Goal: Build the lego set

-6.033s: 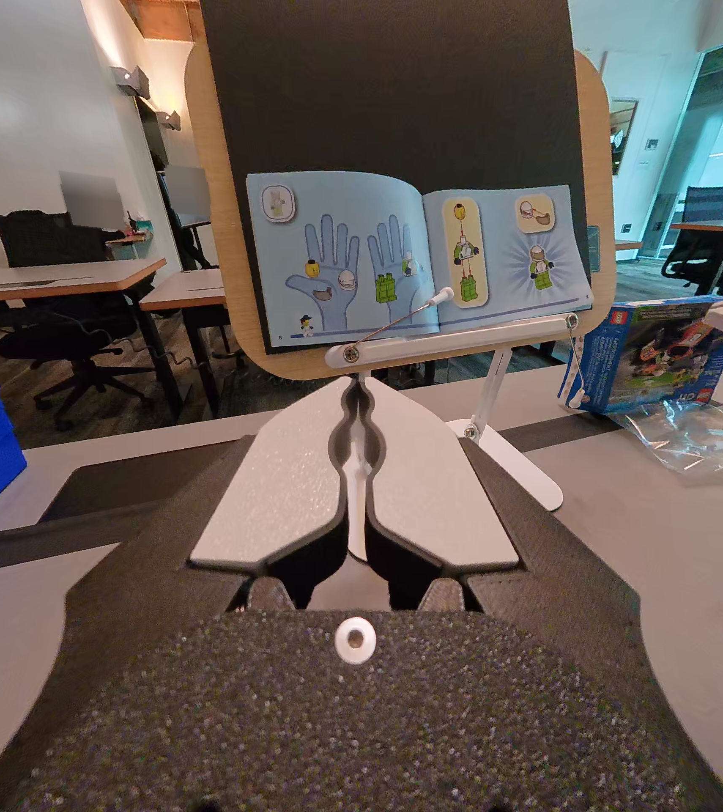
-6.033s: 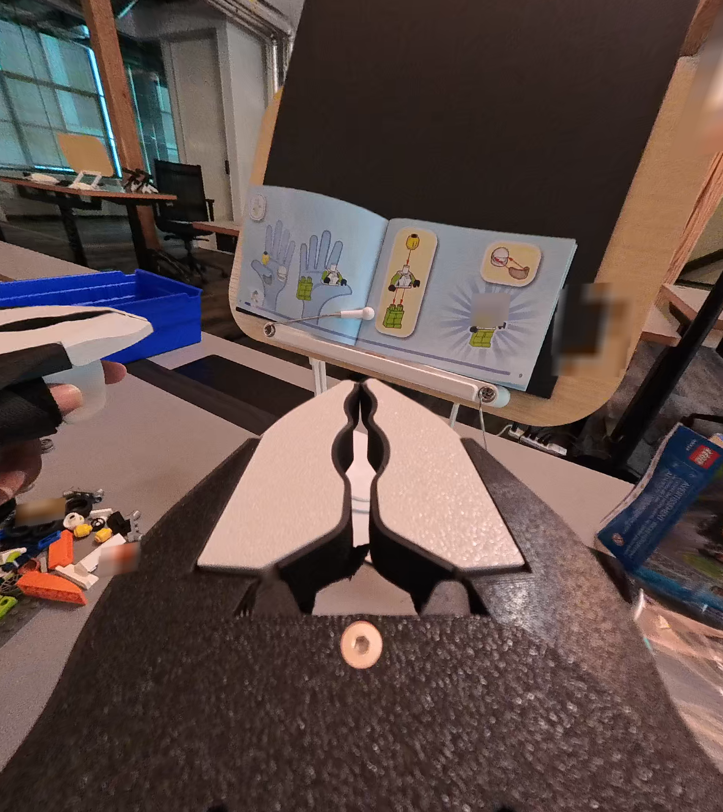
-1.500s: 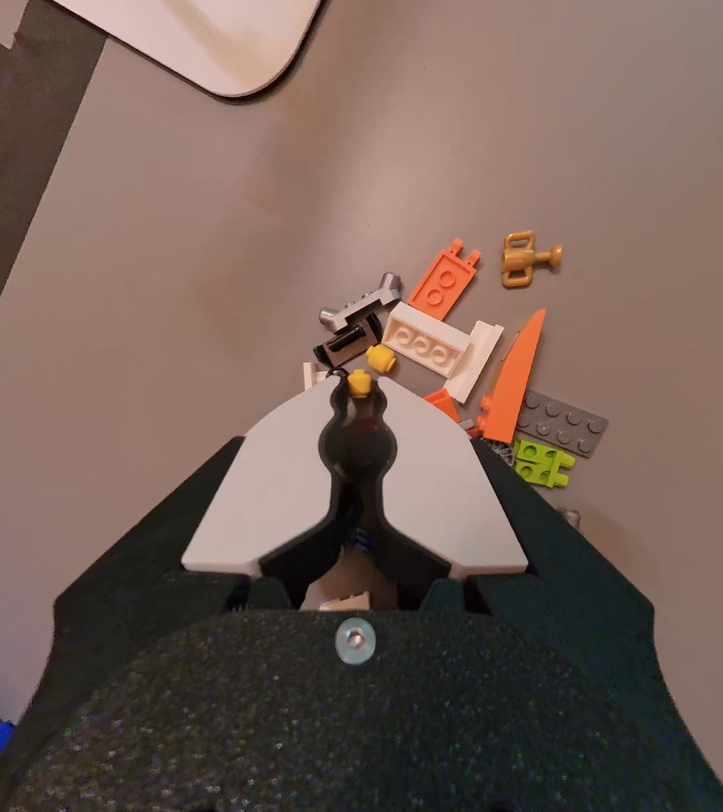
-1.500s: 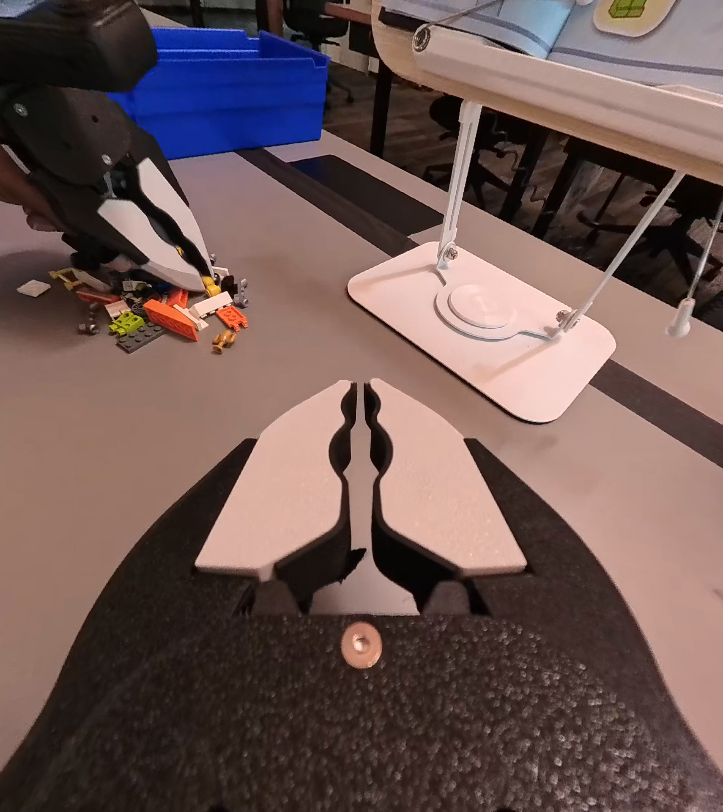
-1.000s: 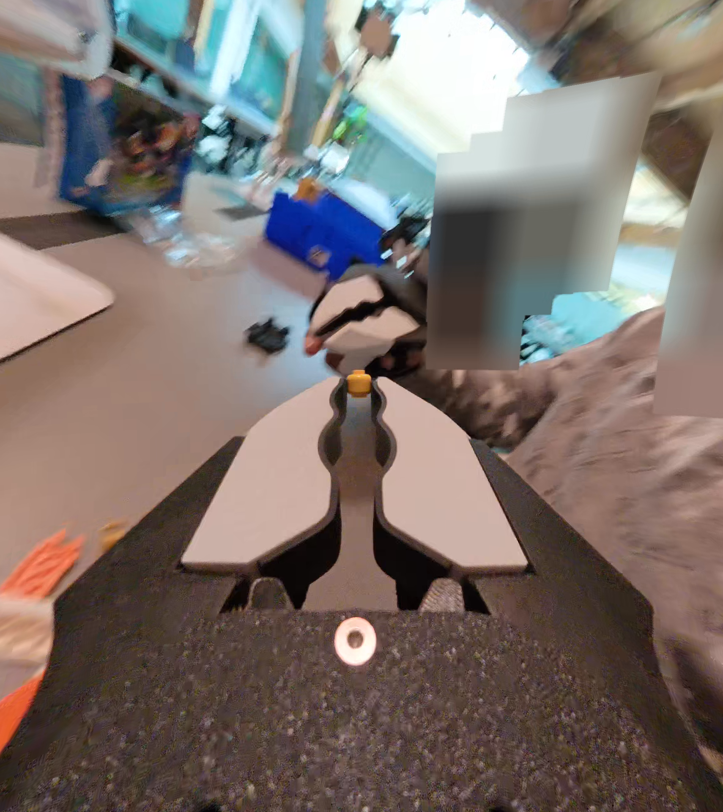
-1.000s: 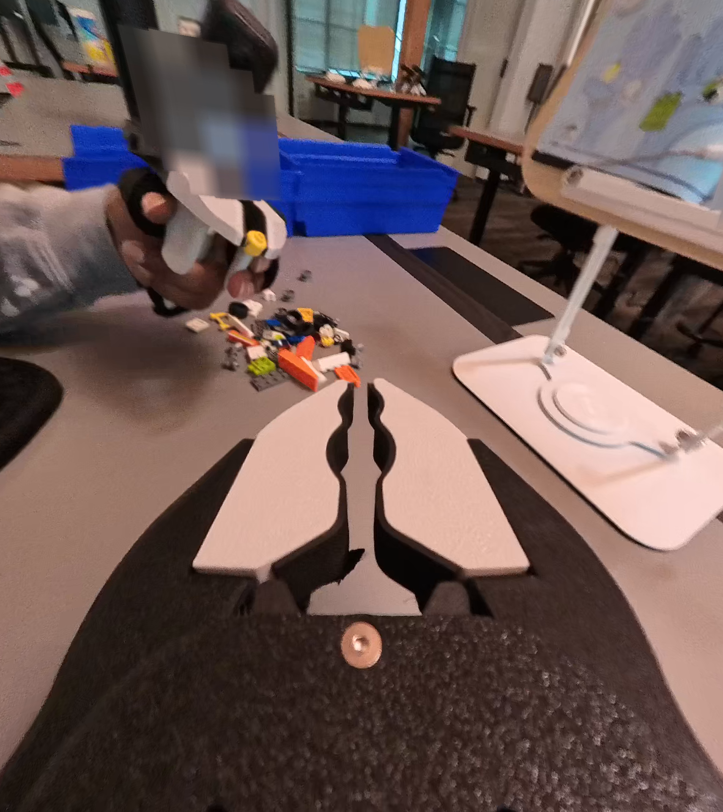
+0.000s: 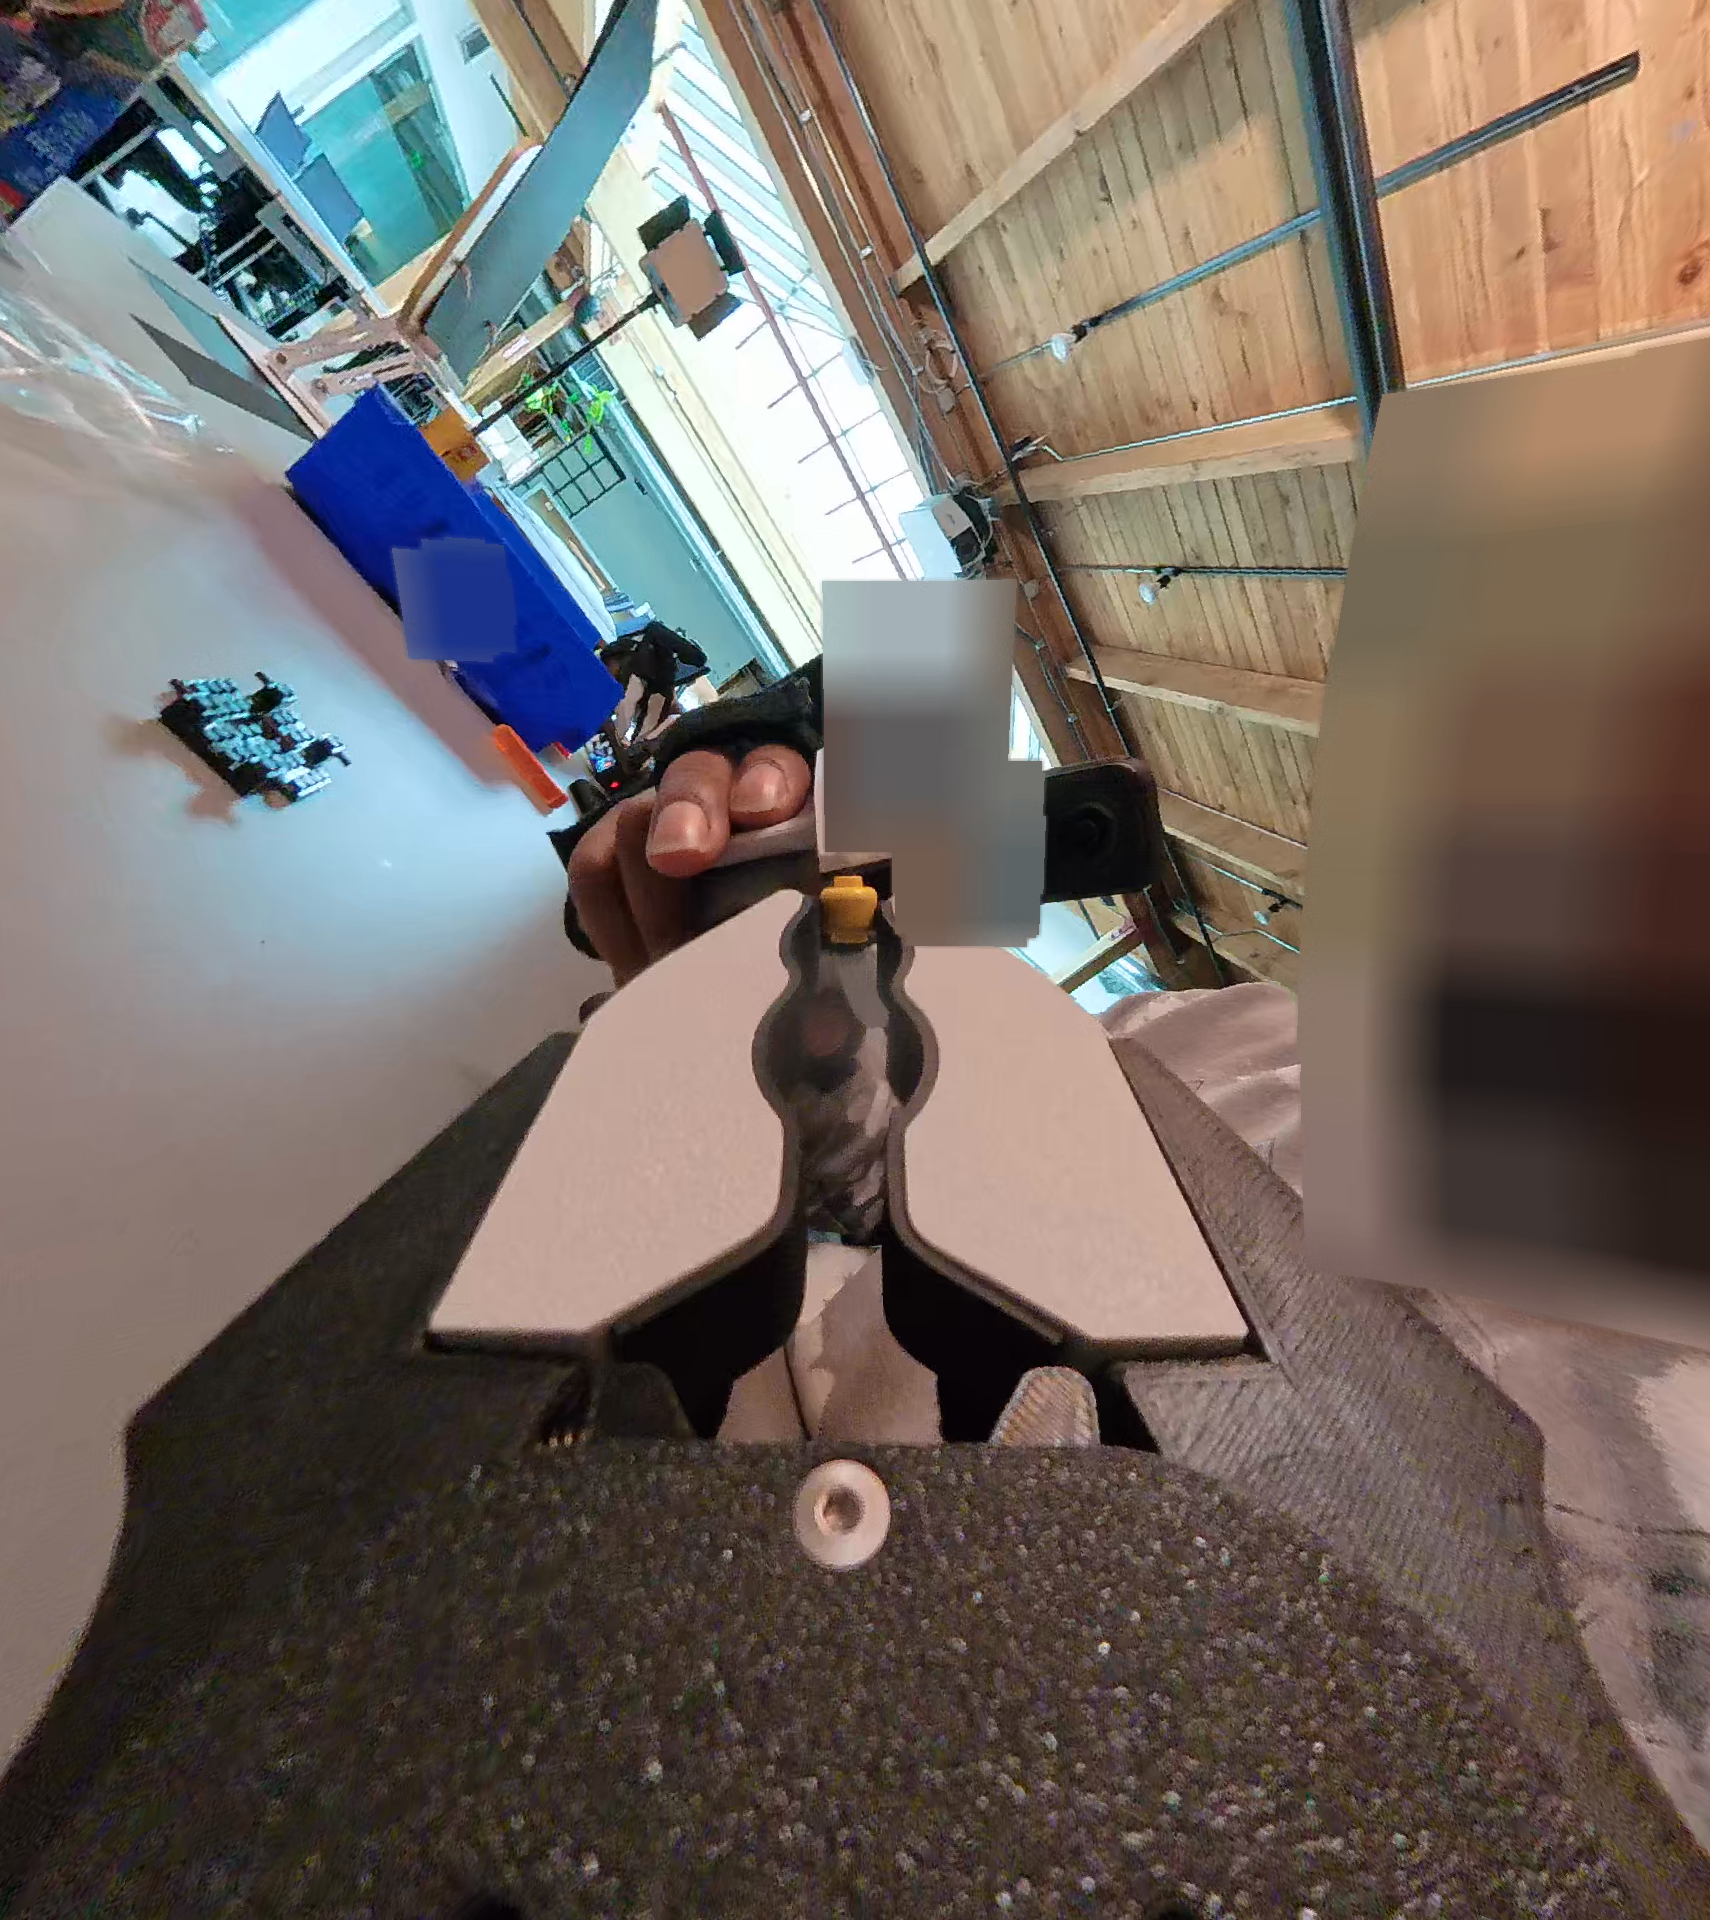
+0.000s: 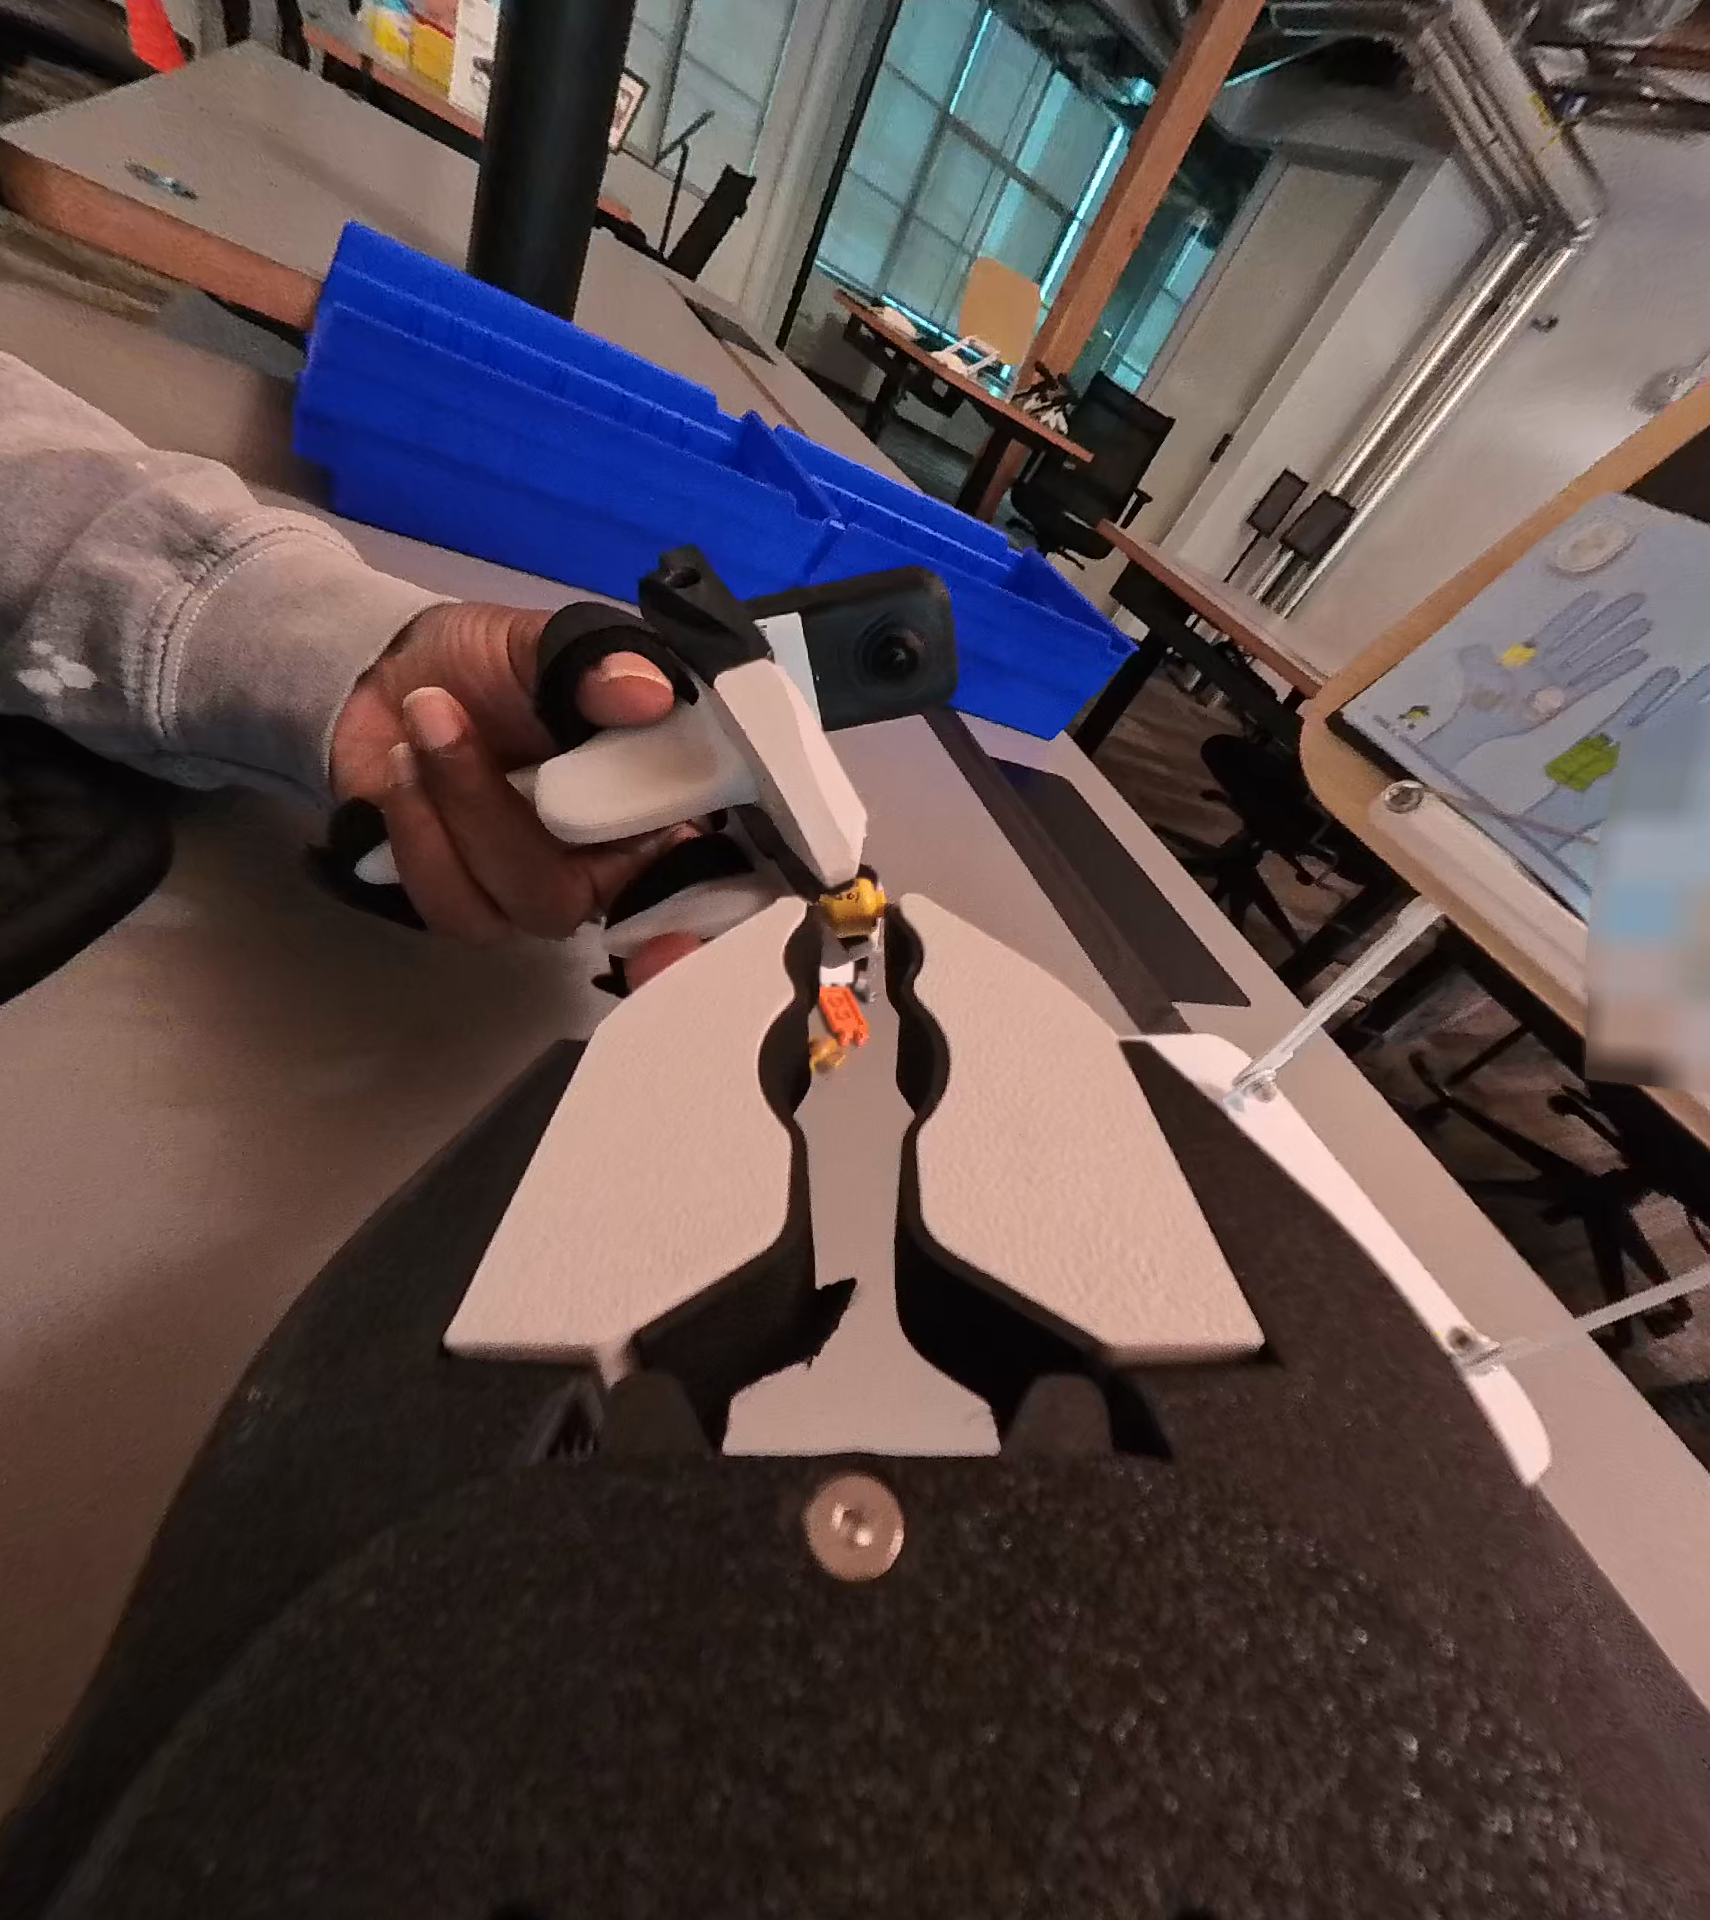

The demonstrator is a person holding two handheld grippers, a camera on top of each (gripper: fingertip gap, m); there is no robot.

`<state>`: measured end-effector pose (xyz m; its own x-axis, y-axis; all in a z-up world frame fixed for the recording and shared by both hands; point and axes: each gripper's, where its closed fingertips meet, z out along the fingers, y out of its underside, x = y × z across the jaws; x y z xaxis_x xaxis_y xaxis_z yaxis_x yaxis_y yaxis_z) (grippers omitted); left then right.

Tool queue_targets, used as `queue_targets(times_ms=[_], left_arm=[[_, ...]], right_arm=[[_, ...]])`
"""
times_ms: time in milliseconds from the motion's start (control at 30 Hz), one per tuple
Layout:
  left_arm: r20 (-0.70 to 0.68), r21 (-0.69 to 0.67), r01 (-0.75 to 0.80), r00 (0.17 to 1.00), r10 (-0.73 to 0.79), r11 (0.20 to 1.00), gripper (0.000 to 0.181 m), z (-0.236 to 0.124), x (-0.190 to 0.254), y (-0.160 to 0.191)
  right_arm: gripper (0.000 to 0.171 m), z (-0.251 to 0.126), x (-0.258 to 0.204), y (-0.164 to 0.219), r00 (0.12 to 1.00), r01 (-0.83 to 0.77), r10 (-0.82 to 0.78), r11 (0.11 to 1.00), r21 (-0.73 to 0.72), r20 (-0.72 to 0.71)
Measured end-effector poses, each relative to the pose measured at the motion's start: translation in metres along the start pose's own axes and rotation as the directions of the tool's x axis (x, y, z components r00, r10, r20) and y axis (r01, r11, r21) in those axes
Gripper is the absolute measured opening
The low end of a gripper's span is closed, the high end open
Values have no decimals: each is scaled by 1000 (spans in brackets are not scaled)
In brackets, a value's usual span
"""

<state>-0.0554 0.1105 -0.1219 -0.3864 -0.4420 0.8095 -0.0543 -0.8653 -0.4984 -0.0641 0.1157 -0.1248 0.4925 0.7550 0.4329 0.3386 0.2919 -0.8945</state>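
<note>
Grey table (image 8: 103,1143); left gripper (image 7: 848,920) jaws pinch yellow minifigure head (image 7: 848,902), right gripper (image 8: 846,914) jaws parted just beside

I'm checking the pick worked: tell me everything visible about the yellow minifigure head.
The yellow minifigure head is a small, glossy plastic piece, rounded with a stud on one end and a printed face seen in the right wrist view. It is pinched at the very tips of the left gripper, lifted off the table, just before the right gripper's open fingers.
</note>
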Motion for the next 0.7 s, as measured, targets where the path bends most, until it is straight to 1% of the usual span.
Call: queue_targets(times_ms=[67, 167, 300, 367, 433, 533, 600, 633, 700], left_arm=[[36, -8, -17, 999, 17, 1000, 10, -3, -6, 0], [155, -20, -98, 983, 100, 995, 7, -14, -20, -5], [310, -111, -225, 917, 249, 968, 8, -28, -33, -4], [393, -178, -281, 858, 330, 943, 8, -35, -41, -1], [476, -238, -334, 778, 410, 912, 7, -44, -51, 0], [575, -331, -387, 640, 509, 861, 4, -62, -62, -2], [621, -379, -418, 547, 562, 825, 2, -75, -65, -6], [632, -391, -430, 517, 577, 814, 1, -79, -66, -8], [646, -384, -436, 504, 574, 814, 1, -86, -66, -10]], right_arm=[[11, 0, -1, 6, 1000, -2, 3, 1000, -17, 25], [11, 0, -3, 21, 994, -39, 45, 997, -60, 96], [11, 4, -8, 64, 968, -70, 122, 970, -232, 221], [11, 7, -7, 84, 952, -79, 167, 944, -320, 255], [11, 12, -5, 103, 941, -86, 207, 912, -401, 269], [12, 14, -3, 128, 927, -102, 271, 848, -520, 261], [12, 11, -5, 136, 921, -96, 285, 828, -552, 267], [12, 9, -6, 139, 919, -89, 286, 821, -564, 271], [12, 6, -8, 143, 919, -76, 280, 816, -572, 278]])
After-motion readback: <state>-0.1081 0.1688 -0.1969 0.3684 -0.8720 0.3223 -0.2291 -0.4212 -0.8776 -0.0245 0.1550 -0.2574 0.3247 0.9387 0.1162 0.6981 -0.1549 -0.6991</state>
